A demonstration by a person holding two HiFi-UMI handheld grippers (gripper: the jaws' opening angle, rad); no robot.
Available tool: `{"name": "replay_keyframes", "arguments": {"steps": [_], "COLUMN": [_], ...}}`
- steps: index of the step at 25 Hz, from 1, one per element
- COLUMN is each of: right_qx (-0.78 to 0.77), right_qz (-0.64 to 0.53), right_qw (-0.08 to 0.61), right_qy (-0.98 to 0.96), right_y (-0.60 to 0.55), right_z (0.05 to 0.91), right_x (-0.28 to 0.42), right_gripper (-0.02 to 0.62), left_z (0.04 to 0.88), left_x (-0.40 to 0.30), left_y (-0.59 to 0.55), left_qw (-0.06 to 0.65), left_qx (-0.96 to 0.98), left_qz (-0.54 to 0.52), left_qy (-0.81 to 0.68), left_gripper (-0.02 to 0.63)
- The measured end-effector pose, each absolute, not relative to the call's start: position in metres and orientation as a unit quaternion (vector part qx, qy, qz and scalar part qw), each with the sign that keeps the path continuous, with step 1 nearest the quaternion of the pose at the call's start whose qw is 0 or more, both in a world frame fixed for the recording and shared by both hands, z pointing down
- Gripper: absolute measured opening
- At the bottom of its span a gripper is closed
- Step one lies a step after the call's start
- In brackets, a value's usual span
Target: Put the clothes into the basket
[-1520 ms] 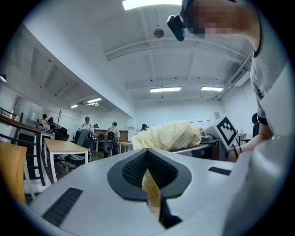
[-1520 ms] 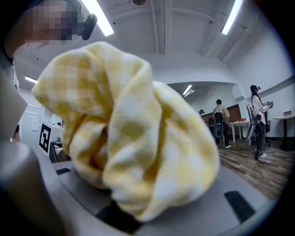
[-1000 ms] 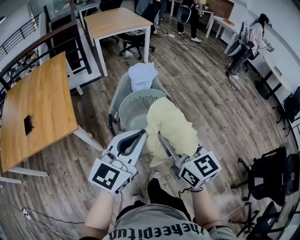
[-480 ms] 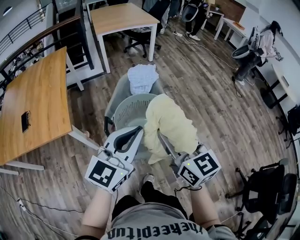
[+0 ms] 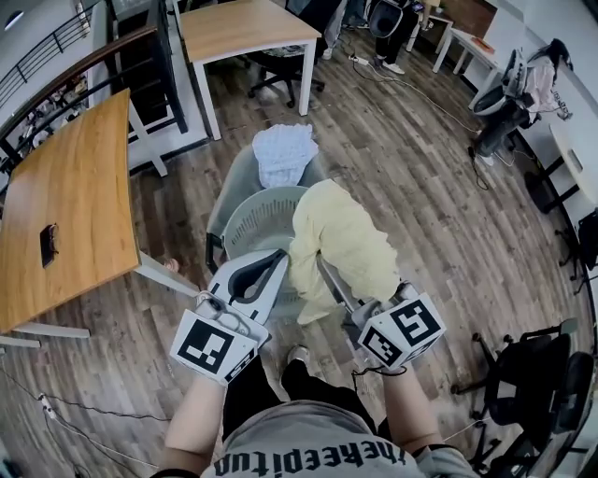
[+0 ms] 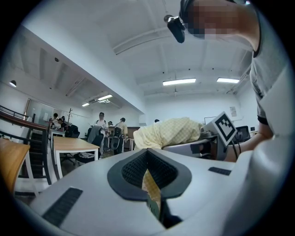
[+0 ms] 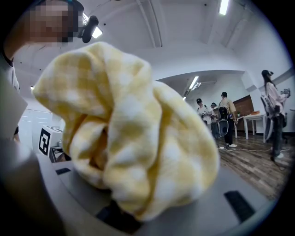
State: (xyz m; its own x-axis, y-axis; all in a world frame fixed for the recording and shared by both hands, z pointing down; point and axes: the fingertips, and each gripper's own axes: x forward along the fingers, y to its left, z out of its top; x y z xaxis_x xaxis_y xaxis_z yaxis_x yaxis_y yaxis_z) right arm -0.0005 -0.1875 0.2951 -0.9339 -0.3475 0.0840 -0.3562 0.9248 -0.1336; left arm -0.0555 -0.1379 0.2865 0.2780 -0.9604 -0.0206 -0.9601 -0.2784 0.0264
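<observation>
A pale grey-green laundry basket (image 5: pixel 250 217) sits on a grey chair (image 5: pixel 232 187). Just right of its rim hangs a bunched yellow checked garment (image 5: pixel 341 245). My right gripper (image 5: pixel 327 273) is shut on it, and in the right gripper view the cloth (image 7: pixel 129 124) fills the frame and hides the pads (image 7: pixel 124 205). My left gripper (image 5: pixel 277 264) hovers over the basket's near rim, shut on a thin strip of the same yellow cloth (image 6: pixel 151 182). From the left gripper view the garment's bulk (image 6: pixel 170 131) lies over the right gripper. A white cloth (image 5: pixel 285 149) is draped over the chair back.
A wooden table (image 5: pixel 65 205) stands at the left and another (image 5: pixel 248 23) at the back. Black office chairs (image 5: pixel 537 378) are at the right. People stand at desks far back (image 5: pixel 388 23). Wood floor lies around the grey chair.
Both grippers and the yellow garment have moved a little forward together with the person, toward the basket. Both grips look the same.
</observation>
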Motion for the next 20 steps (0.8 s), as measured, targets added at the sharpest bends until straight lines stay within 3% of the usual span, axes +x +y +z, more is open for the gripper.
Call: {"name": "replay_keyframes", "arguments": {"steps": [20], "right_qx": [0.307], "right_qz": [0.071], "right_qw": [0.021], "right_qy": [-0.949], "right_y": [-0.225], "right_z": [0.283], "right_x": [-0.041], "right_gripper": [0.206], "left_z": [0.288], "left_x": [-0.105], "left_y": [-0.186], "left_qw": [0.021], "left_qx": [0.873], "left_qz": [-0.017], "left_qy": [-0.488], "left_gripper": [0.014]}}
